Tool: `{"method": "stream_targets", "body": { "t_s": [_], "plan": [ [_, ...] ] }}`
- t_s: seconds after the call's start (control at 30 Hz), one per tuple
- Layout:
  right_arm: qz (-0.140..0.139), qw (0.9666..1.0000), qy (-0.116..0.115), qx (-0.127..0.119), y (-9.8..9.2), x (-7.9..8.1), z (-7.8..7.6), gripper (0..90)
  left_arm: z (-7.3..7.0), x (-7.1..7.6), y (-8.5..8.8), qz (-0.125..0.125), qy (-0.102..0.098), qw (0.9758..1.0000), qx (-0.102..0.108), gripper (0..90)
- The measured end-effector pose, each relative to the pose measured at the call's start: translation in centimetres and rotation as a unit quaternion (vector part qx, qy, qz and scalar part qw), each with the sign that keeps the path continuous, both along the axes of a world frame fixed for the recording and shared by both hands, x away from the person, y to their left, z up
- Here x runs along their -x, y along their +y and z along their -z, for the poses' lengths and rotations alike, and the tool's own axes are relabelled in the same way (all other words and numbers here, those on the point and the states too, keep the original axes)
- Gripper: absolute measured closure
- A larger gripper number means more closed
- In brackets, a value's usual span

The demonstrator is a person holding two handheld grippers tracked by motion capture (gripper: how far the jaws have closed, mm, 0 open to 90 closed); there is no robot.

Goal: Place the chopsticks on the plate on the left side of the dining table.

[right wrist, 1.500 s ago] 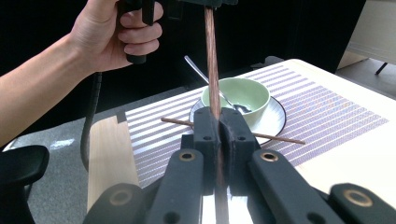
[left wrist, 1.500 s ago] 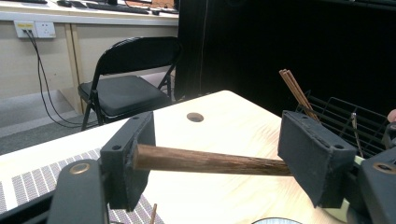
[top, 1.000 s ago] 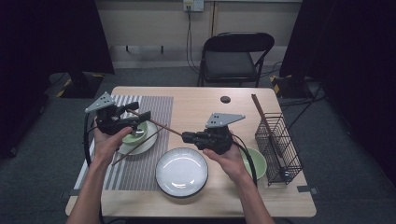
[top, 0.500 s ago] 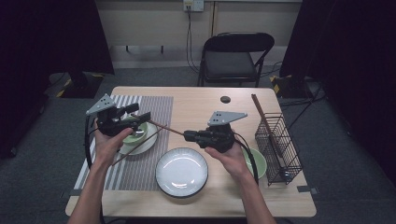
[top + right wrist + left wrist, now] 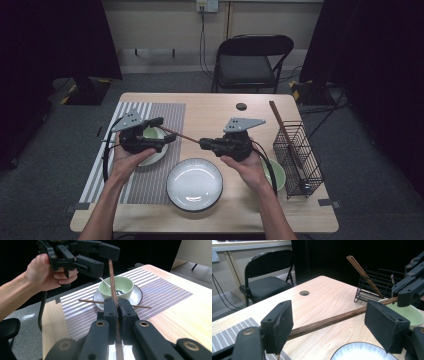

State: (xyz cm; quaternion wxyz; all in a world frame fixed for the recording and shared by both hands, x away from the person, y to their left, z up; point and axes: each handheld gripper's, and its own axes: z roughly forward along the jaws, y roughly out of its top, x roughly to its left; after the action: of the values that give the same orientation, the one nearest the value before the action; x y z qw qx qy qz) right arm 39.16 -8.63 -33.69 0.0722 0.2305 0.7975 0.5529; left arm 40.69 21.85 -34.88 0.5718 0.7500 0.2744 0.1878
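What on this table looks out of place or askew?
One chopstick lies flat across the striped mat, partly under the saucer, away from the rack. A second chopstick hangs in mid-air, clamped by the right gripper, crossing between the left gripper's open jaws.

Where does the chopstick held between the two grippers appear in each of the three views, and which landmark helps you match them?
High view: the chopstick lies mid-picture, slanting between both grippers.
Left gripper view: it crosses the middle, rising rightward between the open jaws.
Right gripper view: it stands upright at centre, clamped in the shut jaws.
Shared landmark: the striped placemat.
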Motion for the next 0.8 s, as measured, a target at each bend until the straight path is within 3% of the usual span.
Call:
{"method": "stream_targets", "body": {
  "t_s": [0.2,0.4,0.8],
  "plan": [
    [0.001,1.0000,0.005,0.005,-0.2,0.1,0.1,86.0,0.8,-0.1,-0.5,0.013,0.001,0.9995,-0.028,22.1],
    [0.008,0.9999,0.006,0.003,-0.4,0.1,-0.2,86.0,1.3,-0.3,-0.9,0.015,0.003,0.9993,-0.035,20.5],
    [0.012,0.9997,0.020,-0.005,-0.8,-0.2,-0.6,85.9,1.9,-0.3,-1.1,0.013,-0.008,0.9981,-0.060,30.2]
  ]
}}
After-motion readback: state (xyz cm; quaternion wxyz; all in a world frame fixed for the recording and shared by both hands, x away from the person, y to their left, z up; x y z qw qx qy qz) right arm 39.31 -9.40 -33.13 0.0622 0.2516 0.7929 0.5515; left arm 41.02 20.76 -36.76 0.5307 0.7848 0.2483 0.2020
